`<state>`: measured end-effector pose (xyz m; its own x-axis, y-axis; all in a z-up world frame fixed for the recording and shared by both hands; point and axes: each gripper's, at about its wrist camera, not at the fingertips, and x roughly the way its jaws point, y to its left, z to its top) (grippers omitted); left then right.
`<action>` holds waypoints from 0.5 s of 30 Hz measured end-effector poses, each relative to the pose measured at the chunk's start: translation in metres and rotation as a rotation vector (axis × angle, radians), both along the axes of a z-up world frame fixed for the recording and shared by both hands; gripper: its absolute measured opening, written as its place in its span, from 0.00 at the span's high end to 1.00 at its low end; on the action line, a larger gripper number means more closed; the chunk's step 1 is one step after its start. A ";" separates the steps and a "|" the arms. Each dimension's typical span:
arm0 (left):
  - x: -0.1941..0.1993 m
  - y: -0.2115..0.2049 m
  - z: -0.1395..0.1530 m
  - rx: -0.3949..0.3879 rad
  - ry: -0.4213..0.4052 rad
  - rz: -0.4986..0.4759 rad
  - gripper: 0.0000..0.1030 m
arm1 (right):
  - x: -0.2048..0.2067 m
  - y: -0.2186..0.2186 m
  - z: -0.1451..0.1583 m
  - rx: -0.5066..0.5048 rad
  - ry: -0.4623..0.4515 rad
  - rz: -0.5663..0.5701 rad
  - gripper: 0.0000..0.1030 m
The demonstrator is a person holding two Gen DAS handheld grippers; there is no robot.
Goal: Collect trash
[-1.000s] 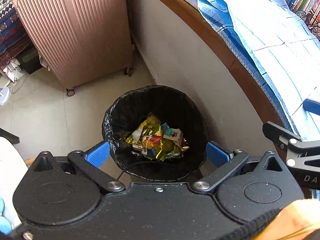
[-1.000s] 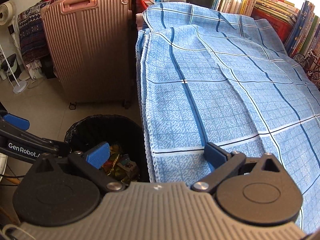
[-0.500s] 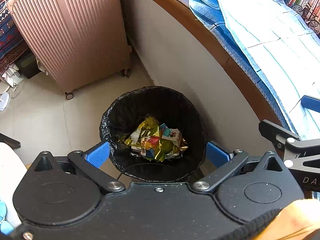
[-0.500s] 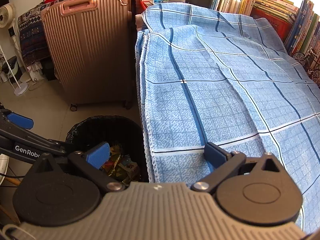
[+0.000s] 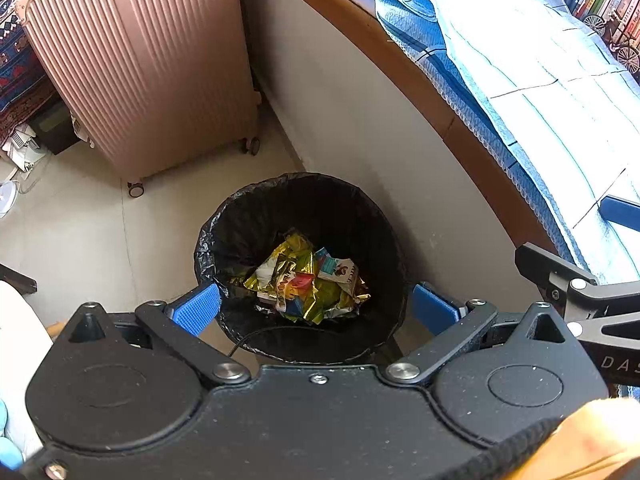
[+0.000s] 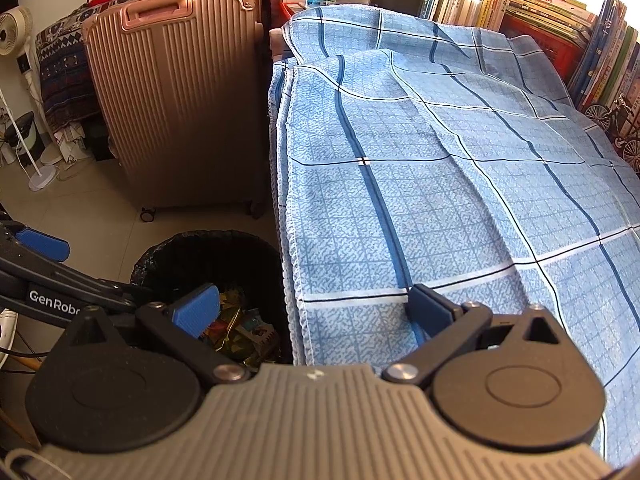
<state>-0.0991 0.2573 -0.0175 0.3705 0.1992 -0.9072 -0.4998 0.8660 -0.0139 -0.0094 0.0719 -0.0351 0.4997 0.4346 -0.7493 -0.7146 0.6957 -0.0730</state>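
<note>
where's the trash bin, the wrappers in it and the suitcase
trash bin (image 5: 376,216): left wrist view, inner liner wall
wrappers (image 5: 308,284): left wrist view, middle of the pile
suitcase (image 6: 180,92): right wrist view, ribbed front

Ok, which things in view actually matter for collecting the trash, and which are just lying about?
For the job:
- black-lined trash bin
- crumpled wrappers already in it
- left claw, open, above the bin
- right claw, open and empty, over the bed's edge

Just lying about:
- pink suitcase
- blue checked bedspread
- books
- white fan
</note>
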 end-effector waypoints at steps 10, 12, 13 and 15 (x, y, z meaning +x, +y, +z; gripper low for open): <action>-0.001 0.004 0.001 -0.013 -0.004 0.013 0.00 | 0.001 -0.003 -0.001 -0.006 -0.003 -0.018 0.00; 0.000 0.003 0.000 -0.013 -0.002 0.011 0.00 | 0.002 -0.003 -0.001 -0.005 -0.003 -0.021 0.00; 0.000 0.003 0.000 -0.013 -0.001 0.010 0.00 | 0.002 -0.003 -0.001 -0.005 -0.003 -0.022 0.00; -0.001 0.002 0.000 -0.014 -0.002 0.009 0.00 | 0.002 -0.003 -0.001 -0.005 -0.003 -0.022 0.00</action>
<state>-0.1000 0.2595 -0.0171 0.3703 0.1901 -0.9092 -0.5077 0.8611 -0.0268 -0.0075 0.0686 -0.0361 0.5113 0.4194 -0.7502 -0.6986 0.7111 -0.0786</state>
